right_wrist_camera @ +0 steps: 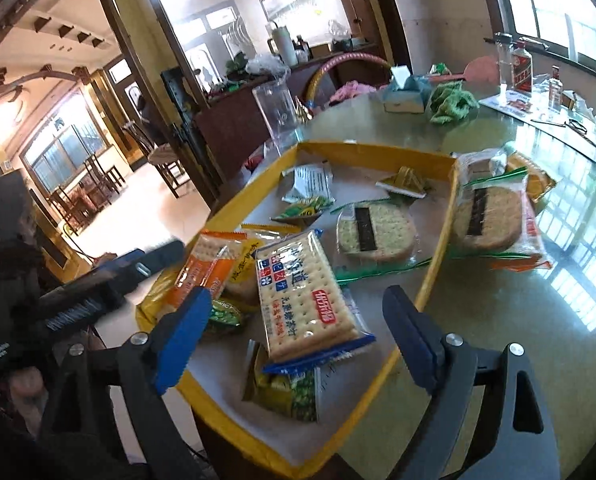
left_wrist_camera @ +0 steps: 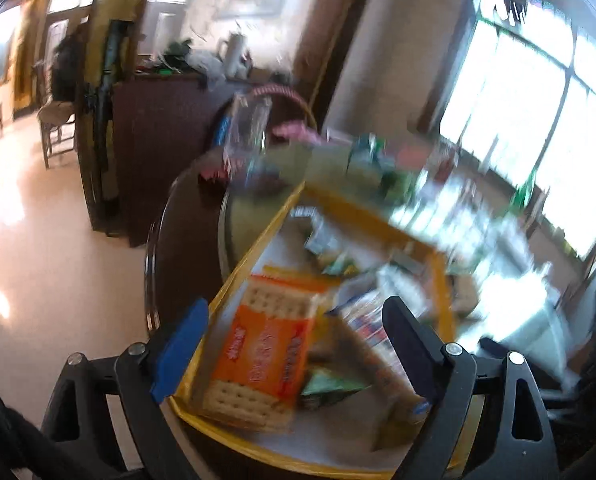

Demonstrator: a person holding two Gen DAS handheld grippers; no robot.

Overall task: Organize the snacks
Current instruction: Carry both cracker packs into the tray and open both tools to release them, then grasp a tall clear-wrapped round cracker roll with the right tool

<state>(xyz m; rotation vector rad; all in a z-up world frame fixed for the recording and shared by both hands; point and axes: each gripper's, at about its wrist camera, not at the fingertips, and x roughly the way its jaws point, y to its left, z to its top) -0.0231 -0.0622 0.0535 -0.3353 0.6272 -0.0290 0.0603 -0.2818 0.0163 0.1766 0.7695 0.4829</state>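
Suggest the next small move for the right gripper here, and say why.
Probably reach the right gripper, open and empty, toward the round cracker pack lying on the glass tabletop just outside the yellow tray. The other snacks already lie inside the tray, so that pack looks like the stray one.

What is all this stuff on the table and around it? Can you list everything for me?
tray: one, yellow rim, on the table
cracker packs: two, blue and orange, near end of tray
round biscuit packs: two, one in tray, one just outside its right rim
small green packets: several, scattered in tray
tissue box: one, pale, far side of table
green cloth: one, beside tissue box
bottles: several, far right, near window
clear box: one, behind tray
left gripper: open, over tray
right gripper: open, over tray
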